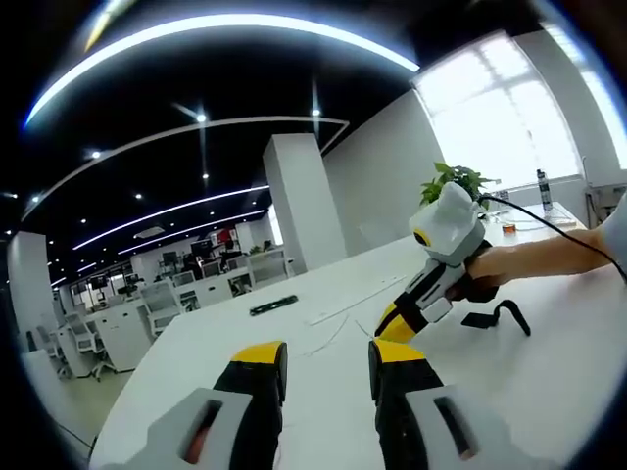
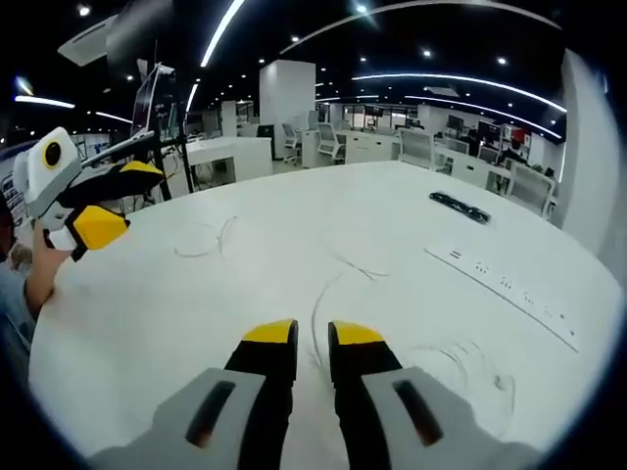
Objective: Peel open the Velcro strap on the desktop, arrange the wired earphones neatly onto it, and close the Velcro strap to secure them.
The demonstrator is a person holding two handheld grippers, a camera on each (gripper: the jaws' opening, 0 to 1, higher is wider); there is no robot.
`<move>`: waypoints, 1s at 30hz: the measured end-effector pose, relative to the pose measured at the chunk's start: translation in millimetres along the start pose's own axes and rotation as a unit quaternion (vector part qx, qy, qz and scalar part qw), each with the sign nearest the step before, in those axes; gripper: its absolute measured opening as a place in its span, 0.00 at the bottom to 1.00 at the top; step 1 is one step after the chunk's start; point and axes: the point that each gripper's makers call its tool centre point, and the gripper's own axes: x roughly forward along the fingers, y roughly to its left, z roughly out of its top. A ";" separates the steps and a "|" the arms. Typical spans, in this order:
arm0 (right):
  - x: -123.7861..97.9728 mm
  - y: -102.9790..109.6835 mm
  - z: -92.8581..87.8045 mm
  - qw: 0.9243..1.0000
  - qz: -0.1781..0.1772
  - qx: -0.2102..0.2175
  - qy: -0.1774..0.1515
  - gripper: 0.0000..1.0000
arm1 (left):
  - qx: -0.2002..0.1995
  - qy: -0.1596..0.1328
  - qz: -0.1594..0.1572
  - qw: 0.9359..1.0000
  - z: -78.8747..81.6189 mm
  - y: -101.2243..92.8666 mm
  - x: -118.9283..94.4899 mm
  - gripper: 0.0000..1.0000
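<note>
Your right gripper (image 2: 313, 343): jaws narrow, nothing held, above earphones (image 2: 333, 284); Velcro strap (image 2: 458, 208) at 2 o'clock; left gripper (image 1: 328, 360) part-open, nothing held.

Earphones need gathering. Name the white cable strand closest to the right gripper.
The middle curved strand: it runs down to the tips of the right gripper. The left loop and the right coil lie farther off.

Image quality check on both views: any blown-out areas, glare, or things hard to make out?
Left gripper view: window blown out white, ceiling strips flare, heavy fisheye bending. Right gripper view: even light, but the white earphone wires barely stand out against the white table; no motion blur.
</note>
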 end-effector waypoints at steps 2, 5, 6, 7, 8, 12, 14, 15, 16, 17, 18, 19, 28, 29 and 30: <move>2.4 -0.5 -0.4 1.000 -0.004 -0.005 0.000 0.14 | 0.000 0.001 0.001 1.000 -0.7 1.2 0.2 0.37; 5.4 -1.3 -1.0 1.000 -0.008 -0.011 0.000 0.14 | -0.001 0.003 0.002 1.000 -2.2 2.0 -0.3 0.37; 6.1 -1.6 -1.1 1.000 -0.010 -0.012 0.000 0.14 | -0.001 0.004 0.002 1.000 -2.6 2.0 -0.4 0.37; 6.5 -1.8 -1.1 1.000 -0.010 -0.012 -0.001 0.14 | -0.001 0.004 0.002 1.000 -3.0 2.0 -0.5 0.37; 7.2 -2.0 -0.9 1.000 -0.011 -0.012 -0.002 0.14 | 0.000 0.005 0.002 1.000 -3.1 1.9 -0.6 0.37; 11.0 -2.2 -0.4 1.000 -0.012 -0.010 -0.006 0.13 | 0.000 0.006 0.001 1.000 -3.3 1.3 -1.2 0.37; 11.8 -2.7 -0.7 1.000 -0.015 -0.012 -0.006 0.13 | 0.000 0.007 0.000 1.000 -4.0 0.4 -0.2 0.37; 11.8 -2.9 -0.6 1.000 -0.016 -0.012 -0.006 0.13 | 0.000 0.007 0.000 1.000 -4.2 0.1 0.2 0.37; 11.9 -2.9 -0.4 1.000 -0.017 -0.013 -0.006 0.13 | 0.001 0.007 0.000 1.000 -4.2 -0.2 0.1 0.37; 11.9 -3.2 0.1 1.000 -0.018 -0.014 -0.006 0.13 | 0.001 0.007 -0.001 1.000 -4.0 -0.1 -0.5 0.37; 11.7 -3.3 0.8 1.000 -0.019 -0.014 -0.007 0.12 | 0.001 0.007 -0.001 1.000 -4.0 0.0 -0.8 0.37; 11.4 -3.2 1.7 1.000 -0.019 -0.015 -0.008 0.12 | 0.002 0.008 -0.001 1.000 -4.2 -0.1 -1.0 0.37; 11.7 -1.2 2.3 0.999 -0.020 -0.026 -0.003 0.11 | 0.003 0.008 -0.001 1.000 -3.6 0.0 -1.7 0.37; 11.7 -1.1 2.2 0.999 -0.019 -0.026 -0.003 0.11 | 0.003 0.008 -0.001 1.000 -3.6 0.0 -1.7 0.37; 11.6 -1.0 2.2 0.999 -0.020 -0.025 -0.003 0.10 | 0.003 0.008 -0.002 1.000 -3.7 0.1 -1.6 0.37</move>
